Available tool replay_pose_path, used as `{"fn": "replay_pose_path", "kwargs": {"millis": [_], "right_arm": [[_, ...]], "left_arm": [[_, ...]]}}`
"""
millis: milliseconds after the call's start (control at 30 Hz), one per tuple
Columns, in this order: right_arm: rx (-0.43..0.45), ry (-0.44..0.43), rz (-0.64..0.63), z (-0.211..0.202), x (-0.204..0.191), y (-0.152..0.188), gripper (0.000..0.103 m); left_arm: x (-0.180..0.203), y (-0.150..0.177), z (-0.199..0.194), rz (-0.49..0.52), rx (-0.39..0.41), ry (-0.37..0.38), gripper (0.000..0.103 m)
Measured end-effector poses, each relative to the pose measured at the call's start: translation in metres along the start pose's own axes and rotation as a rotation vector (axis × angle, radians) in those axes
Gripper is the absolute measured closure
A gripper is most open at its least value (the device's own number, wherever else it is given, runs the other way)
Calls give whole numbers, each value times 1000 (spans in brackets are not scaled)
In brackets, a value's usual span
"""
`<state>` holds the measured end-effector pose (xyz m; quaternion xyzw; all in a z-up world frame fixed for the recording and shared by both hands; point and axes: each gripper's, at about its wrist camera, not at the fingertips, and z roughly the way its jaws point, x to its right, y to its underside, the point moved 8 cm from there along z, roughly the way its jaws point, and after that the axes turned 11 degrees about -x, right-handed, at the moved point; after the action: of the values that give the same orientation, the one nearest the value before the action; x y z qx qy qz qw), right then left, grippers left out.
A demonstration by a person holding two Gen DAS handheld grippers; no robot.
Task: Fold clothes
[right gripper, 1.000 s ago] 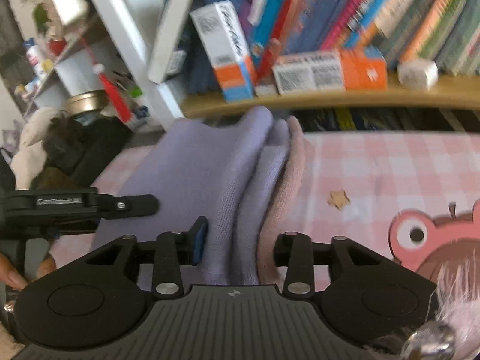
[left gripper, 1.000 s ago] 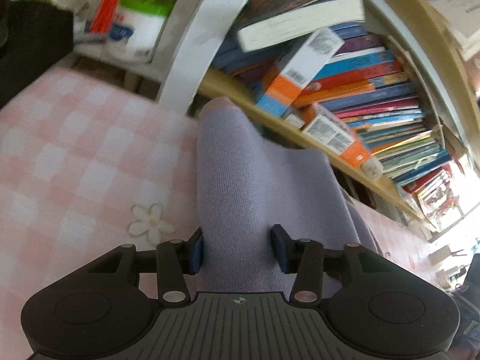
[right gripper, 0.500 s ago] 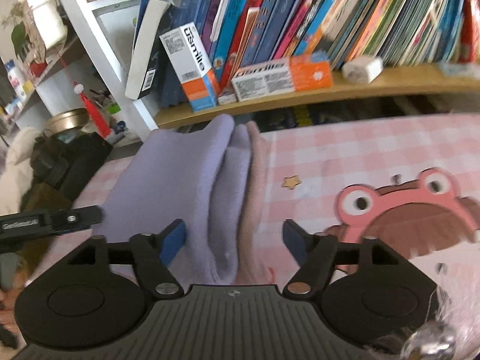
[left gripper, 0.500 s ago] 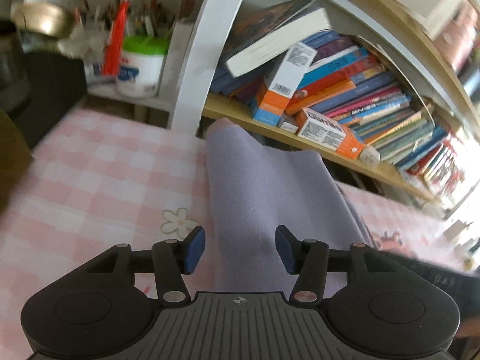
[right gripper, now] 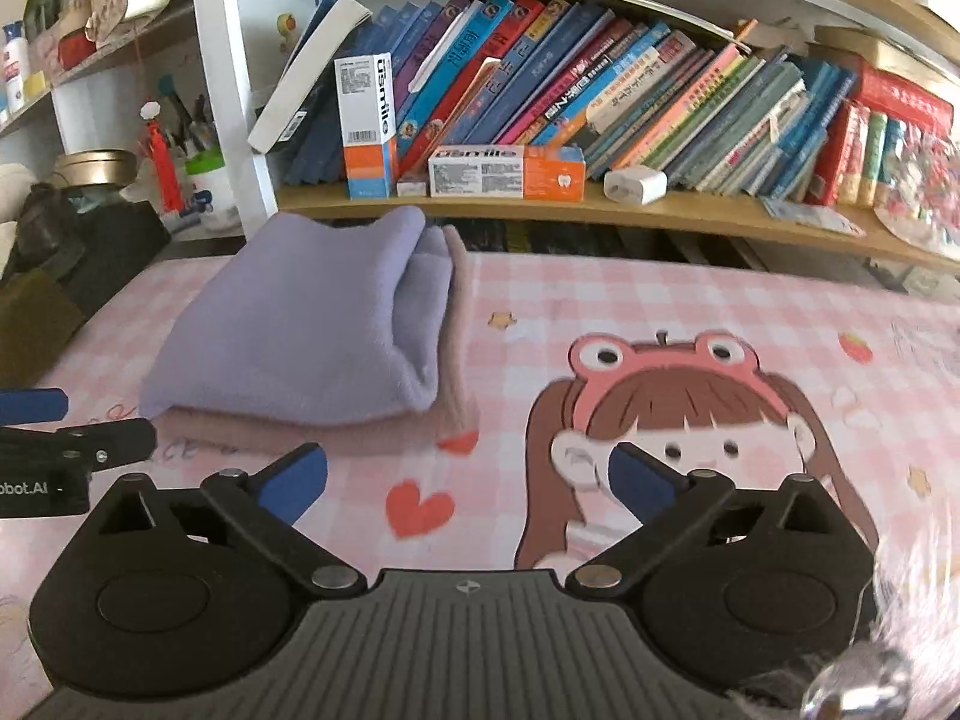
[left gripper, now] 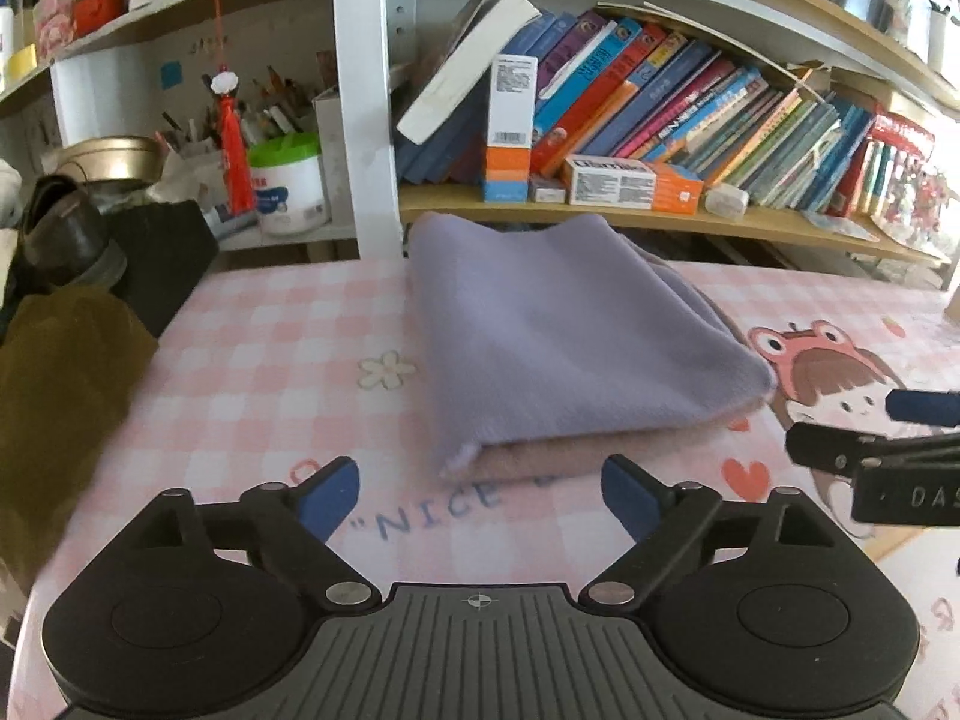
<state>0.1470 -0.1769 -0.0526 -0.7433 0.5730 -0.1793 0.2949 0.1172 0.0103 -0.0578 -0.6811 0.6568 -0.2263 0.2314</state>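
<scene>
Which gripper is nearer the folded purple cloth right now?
Left. The left gripper sits just short of the folded purple cloth's near edge, jaws opening, nothing between them. The right gripper is off its right corner, also opening.

One folded garment (left gripper: 570, 336), two tools (left gripper: 480, 495) (right gripper: 468, 477)

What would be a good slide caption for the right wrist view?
Opening, empty right gripper drawn back from folded lilac garment on pink checked cloth.

Garment (left gripper: 558, 336) soft matt fleece; shelf (left gripper: 630, 219) wood.
</scene>
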Motion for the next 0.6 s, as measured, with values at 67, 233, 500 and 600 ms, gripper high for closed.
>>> {"fn": "replay_pose_path", "kwargs": {"millis": [67, 233, 500, 600], "right_arm": [[-1, 11, -7, -6, -2, 7, 0], [-19, 10, -22, -17, -6, 22, 0], [-62, -11, -7, -22, -13, 41, 0], [-60, 18, -4, -24, -14, 46, 0]], "left_arm": [[2, 7, -4, -6, -2, 1, 8], [9, 23, -11, -12, -11, 3, 7], [13, 31, -15, -23, -28, 18, 6], [12, 32, -16, -25, -22, 14, 6]]}}
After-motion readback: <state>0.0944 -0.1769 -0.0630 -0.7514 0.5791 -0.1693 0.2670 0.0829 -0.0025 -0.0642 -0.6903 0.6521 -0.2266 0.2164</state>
